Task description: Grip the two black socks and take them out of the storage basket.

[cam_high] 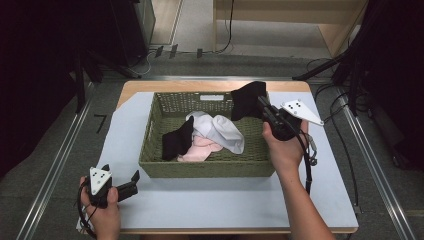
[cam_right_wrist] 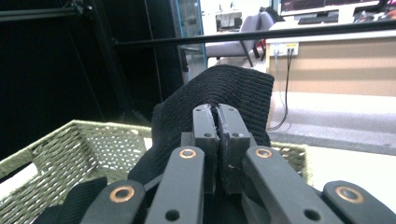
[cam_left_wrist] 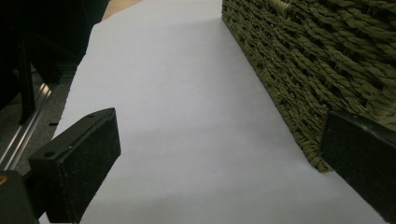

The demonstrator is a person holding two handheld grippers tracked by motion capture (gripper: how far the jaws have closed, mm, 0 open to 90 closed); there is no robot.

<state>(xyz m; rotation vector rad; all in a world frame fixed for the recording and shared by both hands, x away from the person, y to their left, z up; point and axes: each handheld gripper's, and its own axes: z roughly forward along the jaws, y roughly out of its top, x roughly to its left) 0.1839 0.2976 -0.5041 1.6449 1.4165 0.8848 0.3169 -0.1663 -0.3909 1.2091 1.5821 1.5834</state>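
A green woven basket (cam_high: 152, 165) stands in the middle of the white table cover. Over its back right corner hangs a black ribbed sock (cam_high: 246, 101), pinched in my shut right gripper (cam_high: 261, 103). In the right gripper view the sock (cam_right_wrist: 233, 88) drapes over the closed jaws of that gripper (cam_right_wrist: 218, 109). Inside the basket lie a white garment (cam_high: 222, 131), a pink one (cam_high: 202, 149) and another black sock (cam_high: 176, 139). At the front left my left gripper (cam_high: 127, 183) rests on the table, open with nothing between its jaws, beside the basket wall (cam_left_wrist: 322, 60).
The white cover (cam_high: 220, 200) has bare room in front of the basket and along both its sides. The wooden table edge (cam_high: 150, 85) shows behind. Metal rails (cam_high: 60, 160) run along the floor on the left, and cables trail at the right.
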